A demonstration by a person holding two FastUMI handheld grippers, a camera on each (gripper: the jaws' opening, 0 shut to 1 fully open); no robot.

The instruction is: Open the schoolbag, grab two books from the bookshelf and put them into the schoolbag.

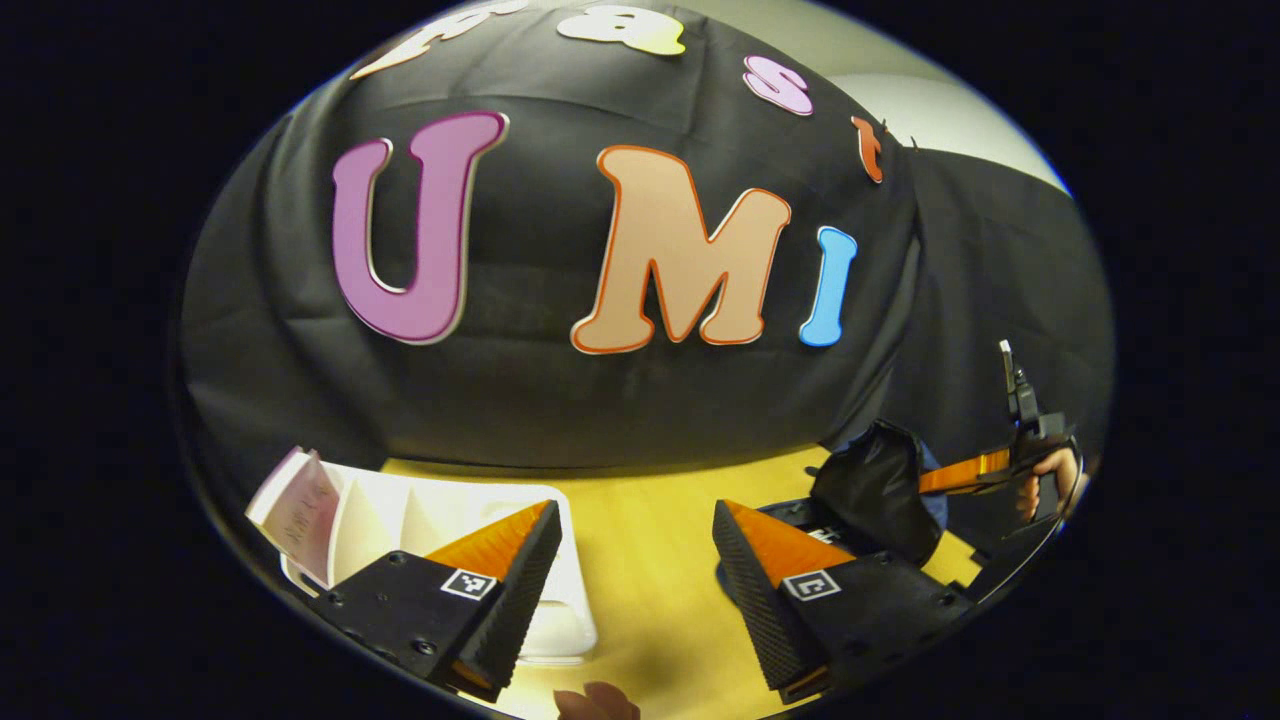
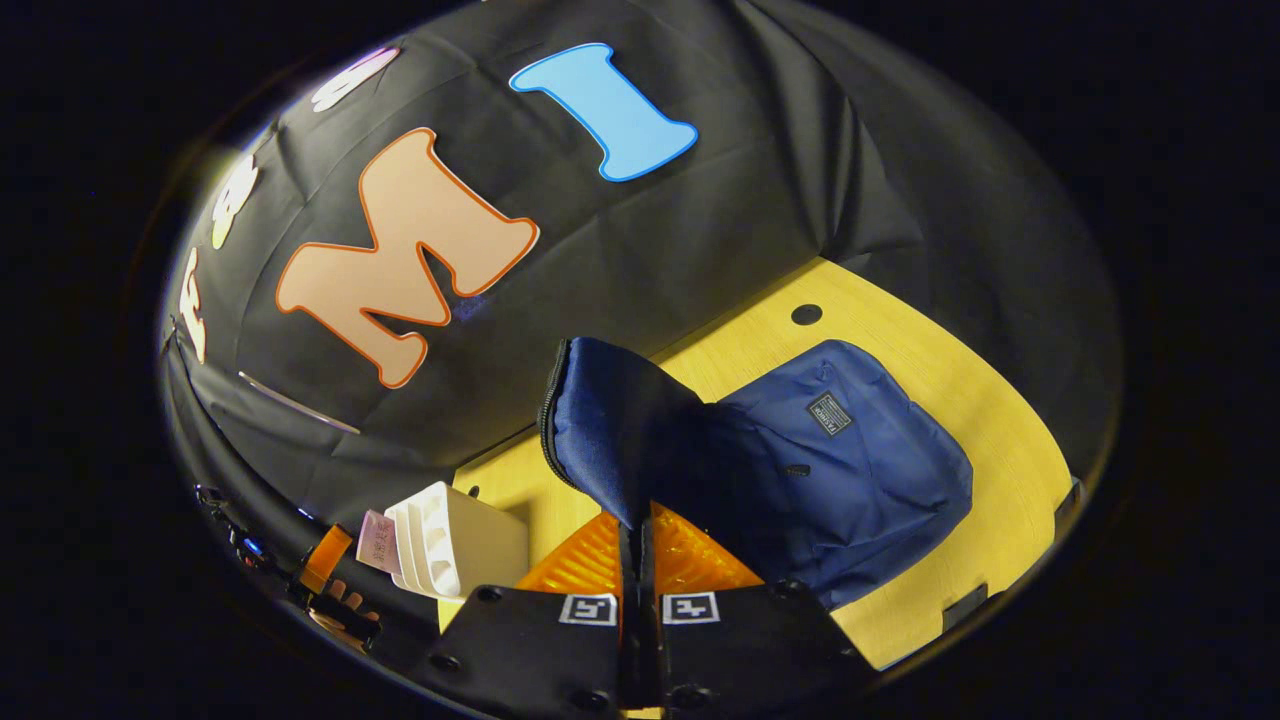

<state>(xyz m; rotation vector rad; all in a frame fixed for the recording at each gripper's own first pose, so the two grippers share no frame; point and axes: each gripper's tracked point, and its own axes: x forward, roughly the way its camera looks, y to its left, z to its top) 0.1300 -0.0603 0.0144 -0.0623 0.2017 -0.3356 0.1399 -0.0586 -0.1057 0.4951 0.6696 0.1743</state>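
Schoolbag (image 1: 870, 490) mostly hidden behind left tool finger; bookshelf (image 1: 400, 520) base cut by edge.

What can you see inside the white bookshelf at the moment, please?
In the left gripper view, the white bookshelf holds one pinkish book, leaning at its left end, with bare dividers beside it. The left claw covers the shelf's lower right part, so that area cannot be checked.

The left gripper (image 1: 632, 560) hung open above the table (image 1: 650, 560), the white bookshelf (image 1: 400, 515) holding one book (image 1: 300, 505) beside it.
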